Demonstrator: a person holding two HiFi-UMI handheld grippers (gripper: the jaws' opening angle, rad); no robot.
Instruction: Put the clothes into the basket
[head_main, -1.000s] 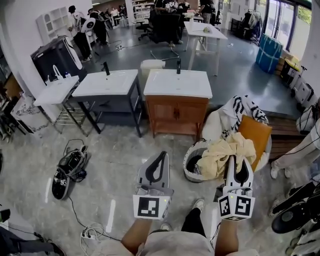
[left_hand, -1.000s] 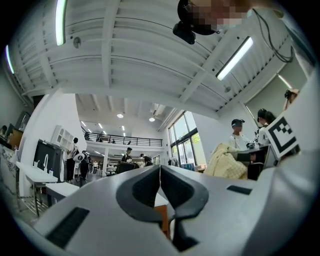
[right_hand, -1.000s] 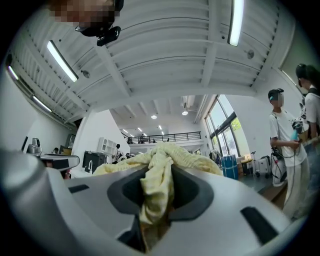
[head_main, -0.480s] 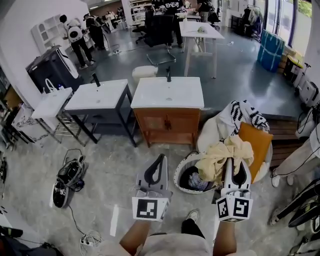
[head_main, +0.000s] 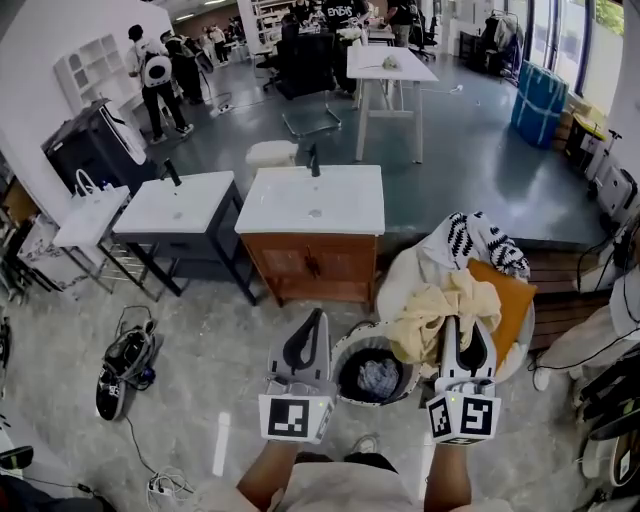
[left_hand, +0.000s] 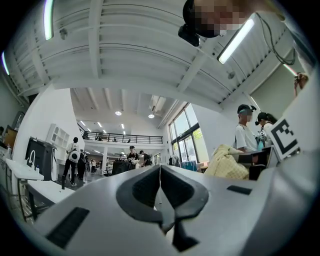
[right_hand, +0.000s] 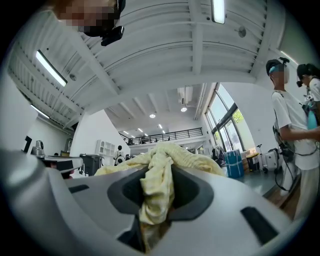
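Note:
My right gripper (head_main: 460, 325) is shut on a pale yellow garment (head_main: 432, 313) that bunches over its tips; in the right gripper view the cloth (right_hand: 159, 186) is pinched between the jaws. The round basket (head_main: 345, 353), with dark and grey clothes inside, stands on the floor between my two grippers, just below and left of the hanging garment. My left gripper (head_main: 318, 316) is shut and holds nothing; its jaws meet tip to tip in the left gripper view (left_hand: 160, 167), where the yellow garment (left_hand: 225, 162) shows to the right.
A white beanbag (head_main: 410, 268) with a black-and-white cloth (head_main: 475, 238) and an orange cushion (head_main: 507, 290) sits right of the basket. A wooden sink cabinet (head_main: 312, 262) and a dark one (head_main: 175, 240) stand behind. Black shoes (head_main: 122, 360) and cables lie on the floor at left.
Both grippers have moved with the yellow garment, so the basket now lies between them rather than under the right one. The cloth stays in the right jaws.

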